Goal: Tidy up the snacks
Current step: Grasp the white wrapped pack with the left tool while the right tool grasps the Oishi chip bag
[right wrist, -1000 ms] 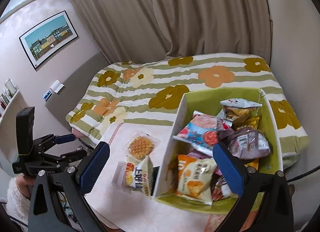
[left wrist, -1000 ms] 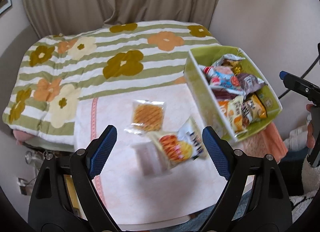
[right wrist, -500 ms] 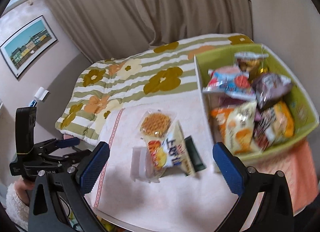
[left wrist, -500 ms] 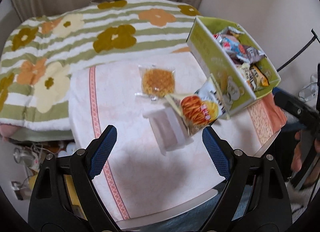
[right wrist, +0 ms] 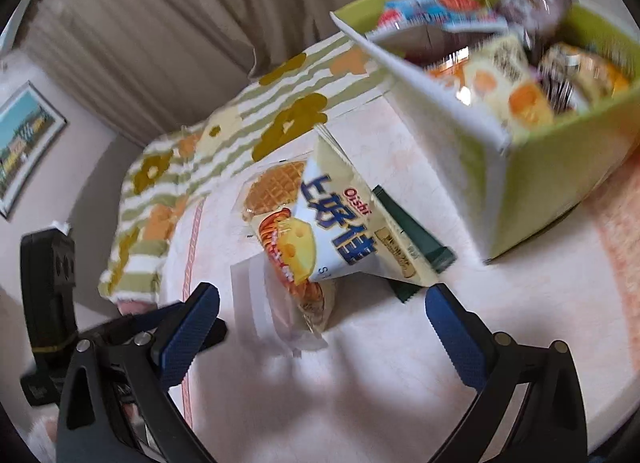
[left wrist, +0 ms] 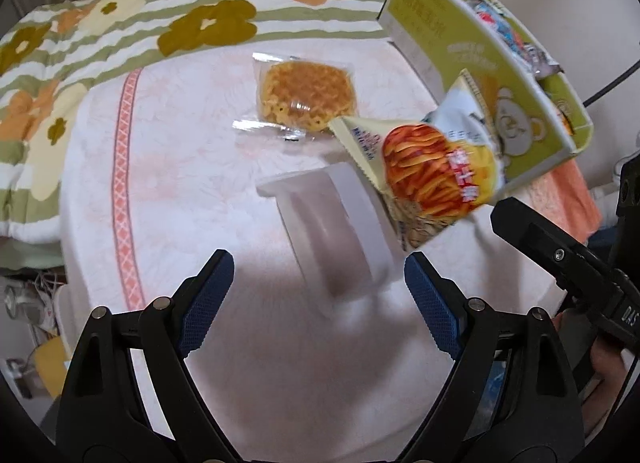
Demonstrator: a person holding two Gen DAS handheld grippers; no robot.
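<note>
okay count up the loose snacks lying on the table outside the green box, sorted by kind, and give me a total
Waffle in clear wrapper: 1
Oishi chip bag: 1
White packet under the chip bag: 1
Dark green packet beside the chip bag: 1
Total: 4 outside the green box

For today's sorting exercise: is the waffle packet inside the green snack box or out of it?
Out. The waffle packet lies flat on the pink cloth, apart from the green snack box, which holds other snacks.
</note>
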